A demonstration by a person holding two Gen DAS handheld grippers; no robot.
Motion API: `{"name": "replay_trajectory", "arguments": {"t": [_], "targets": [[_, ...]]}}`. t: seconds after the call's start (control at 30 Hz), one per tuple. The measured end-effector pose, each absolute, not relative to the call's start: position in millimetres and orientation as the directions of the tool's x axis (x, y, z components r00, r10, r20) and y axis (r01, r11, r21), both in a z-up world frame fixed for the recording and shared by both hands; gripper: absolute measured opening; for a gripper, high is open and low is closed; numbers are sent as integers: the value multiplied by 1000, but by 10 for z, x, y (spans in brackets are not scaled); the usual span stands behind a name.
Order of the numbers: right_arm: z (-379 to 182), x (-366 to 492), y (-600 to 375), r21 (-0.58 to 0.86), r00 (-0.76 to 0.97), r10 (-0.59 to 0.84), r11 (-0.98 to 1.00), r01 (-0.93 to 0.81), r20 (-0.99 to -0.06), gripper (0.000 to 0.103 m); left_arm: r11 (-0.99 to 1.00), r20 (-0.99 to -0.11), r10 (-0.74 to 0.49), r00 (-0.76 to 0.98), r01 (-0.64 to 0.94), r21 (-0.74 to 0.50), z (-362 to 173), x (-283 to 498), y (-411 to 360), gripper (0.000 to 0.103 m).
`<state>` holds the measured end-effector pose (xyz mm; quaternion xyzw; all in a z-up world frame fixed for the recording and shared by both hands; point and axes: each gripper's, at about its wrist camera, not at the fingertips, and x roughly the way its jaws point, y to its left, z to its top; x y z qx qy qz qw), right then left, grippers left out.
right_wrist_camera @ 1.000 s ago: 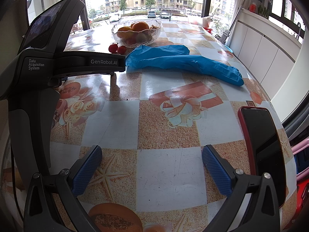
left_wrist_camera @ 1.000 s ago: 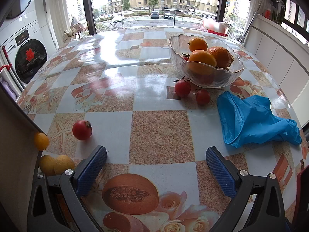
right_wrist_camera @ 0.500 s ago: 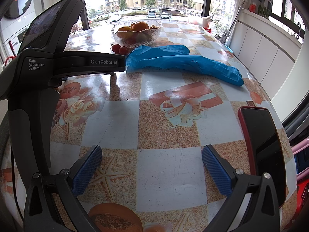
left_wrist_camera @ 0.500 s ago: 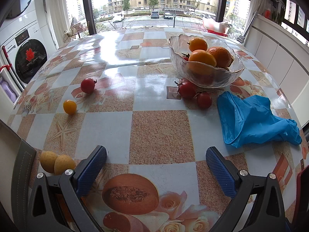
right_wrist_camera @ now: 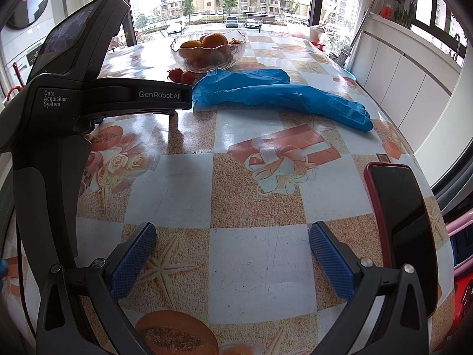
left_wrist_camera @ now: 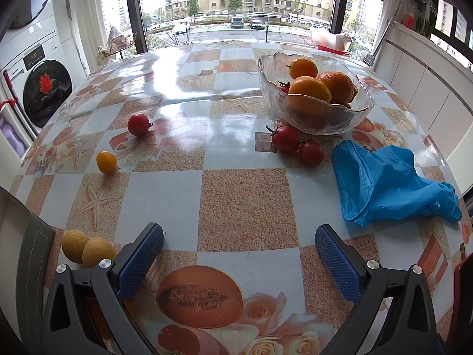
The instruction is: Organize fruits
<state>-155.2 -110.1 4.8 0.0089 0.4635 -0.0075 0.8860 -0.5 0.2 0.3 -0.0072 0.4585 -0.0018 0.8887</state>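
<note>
Left gripper (left_wrist_camera: 239,247): we find jaws spread, empty.
Right gripper (right_wrist_camera: 233,244): jaws spread, empty.
Loose fruit: we note a round red tomato (left_wrist_camera: 138,124) and a small yellow fruit (left_wrist_camera: 106,162) on the table (left_wrist_camera: 245,201), well apart from the glass bowl (left_wrist_camera: 314,109) of oranges.

Bright daylight from windows (left_wrist_camera: 236,6) ahead. Strong glare on far desk (left_wrist_camera: 165,68). Focus sharp; fisheye bending, dark corners.

Checkered tablecloth (left_wrist_camera: 242,204), red tomatoes (left_wrist_camera: 285,138), yellow tomato (left_wrist_camera: 106,162), blue glove (left_wrist_camera: 384,183)
</note>
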Motion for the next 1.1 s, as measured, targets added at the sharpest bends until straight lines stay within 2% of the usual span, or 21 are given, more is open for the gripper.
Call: {"name": "replay_trajectory", "arguments": {"t": [0.53, 0.67, 0.73, 0.87, 1.1], "targets": [[45, -1557, -1102, 10, 571, -4, 1000, 22, -821, 103, 1000, -822, -6, 570, -5, -11, 8, 9, -1, 103], [47, -1557, -1101, 10, 570, -4, 1000, 22, -821, 103, 998, -855, -56, 515, -5, -69, 149, 18, 92, 103], [46, -1555, -1101, 10, 570, -4, 1000, 22, -821, 103, 996, -814, -80, 575, 26, -80, 413, -112, 162, 103], [49, -1554, -1100, 10, 571, -4, 1000, 22, -821, 103, 997, -744, -57, 666, 73, -11, 759, -717, 409, 103], [49, -1554, -1099, 9, 570, -5, 1000, 22, -821, 103, 996, -792, -49, 609, 88, 6, 339, -1528, 743, 103]]}}
